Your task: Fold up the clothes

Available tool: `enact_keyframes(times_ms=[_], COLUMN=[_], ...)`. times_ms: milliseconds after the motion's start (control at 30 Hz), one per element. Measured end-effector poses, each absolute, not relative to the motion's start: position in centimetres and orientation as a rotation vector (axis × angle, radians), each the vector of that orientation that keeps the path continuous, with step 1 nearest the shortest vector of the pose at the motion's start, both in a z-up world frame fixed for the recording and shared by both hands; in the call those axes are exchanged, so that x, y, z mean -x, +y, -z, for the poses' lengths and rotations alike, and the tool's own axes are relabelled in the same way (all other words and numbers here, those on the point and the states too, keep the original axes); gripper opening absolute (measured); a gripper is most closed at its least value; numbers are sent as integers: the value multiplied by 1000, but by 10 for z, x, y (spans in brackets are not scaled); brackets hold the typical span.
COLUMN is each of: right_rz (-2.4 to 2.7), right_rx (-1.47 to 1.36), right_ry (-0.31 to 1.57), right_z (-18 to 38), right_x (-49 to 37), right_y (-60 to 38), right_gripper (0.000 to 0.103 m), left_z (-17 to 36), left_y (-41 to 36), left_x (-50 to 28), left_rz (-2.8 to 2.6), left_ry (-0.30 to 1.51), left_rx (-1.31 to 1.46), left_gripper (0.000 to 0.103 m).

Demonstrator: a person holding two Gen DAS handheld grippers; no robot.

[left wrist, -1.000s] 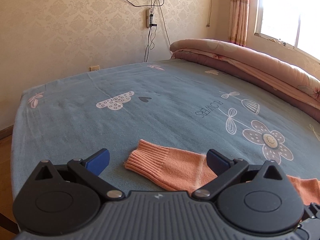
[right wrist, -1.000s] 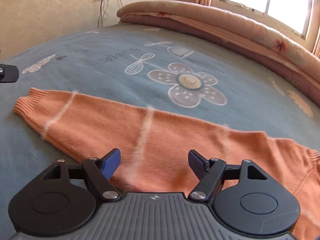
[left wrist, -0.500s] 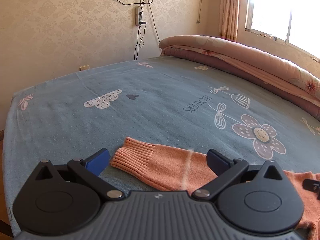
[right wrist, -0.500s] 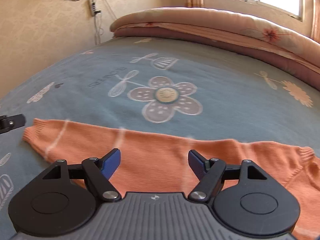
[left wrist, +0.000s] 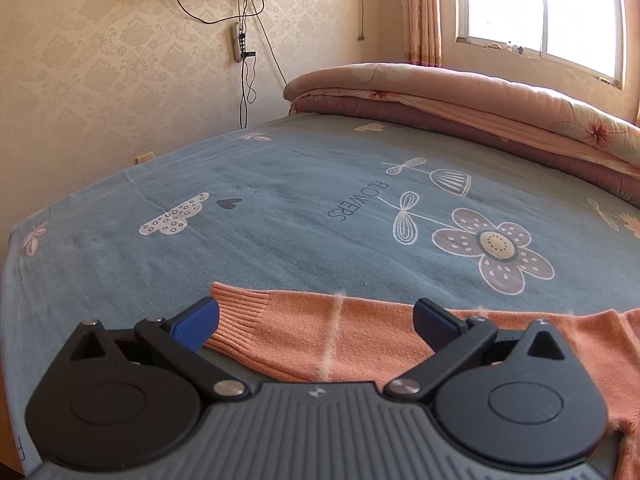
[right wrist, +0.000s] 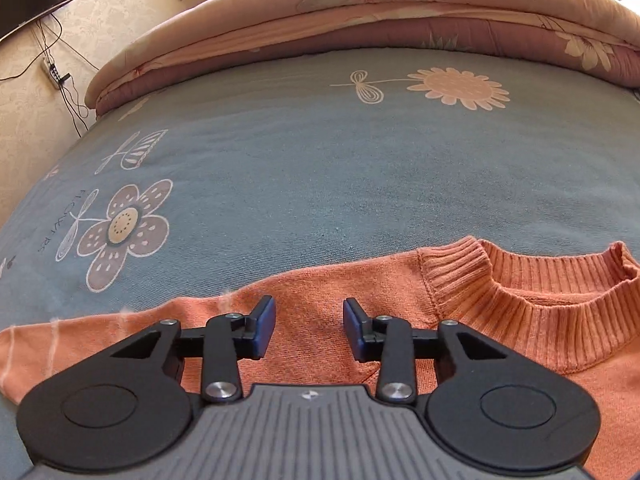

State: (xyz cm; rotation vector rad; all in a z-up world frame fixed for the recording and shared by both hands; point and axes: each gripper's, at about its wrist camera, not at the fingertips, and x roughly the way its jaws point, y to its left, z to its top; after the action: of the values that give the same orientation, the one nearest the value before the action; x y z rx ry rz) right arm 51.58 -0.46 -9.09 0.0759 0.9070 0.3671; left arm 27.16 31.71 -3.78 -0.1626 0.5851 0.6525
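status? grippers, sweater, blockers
Left gripper open over sleeve cuff. Right gripper jaws just closing, gap remains, nothing pinched, over shoulder beside collar. Orange sweater flat, unfolded. Nothing in the way.

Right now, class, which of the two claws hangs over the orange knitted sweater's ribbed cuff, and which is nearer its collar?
The left claw hangs over the orange knitted sweater's ribbed cuff; the right claw is nearer the collar.
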Motion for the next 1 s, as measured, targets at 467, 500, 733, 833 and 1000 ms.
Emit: enact_keyframes(times_ms=[467,500,733,833,1000], right_rz=[-458,-466,-457,-436,-421], right_rx=[107,140,189,238,188], right_ry=[841,846,887,839,818], right_z=[72,73,92,95,81], right_x=[-497,-492,-496,-504,-508], right_y=[39,46,73,89,90], right_gripper=[43,43,46,56,56], left_z=[35,34,33,33,34], left_y=[310,310,315,312,312], left_x=[-273,-272,-270,-271,-271], left_rz=[-640,-638,-644,-636,-628], left_ry=[583,582,574,574,574], left_rx=[140,140,161,154,158], left_gripper=[102,102,102,102,102])
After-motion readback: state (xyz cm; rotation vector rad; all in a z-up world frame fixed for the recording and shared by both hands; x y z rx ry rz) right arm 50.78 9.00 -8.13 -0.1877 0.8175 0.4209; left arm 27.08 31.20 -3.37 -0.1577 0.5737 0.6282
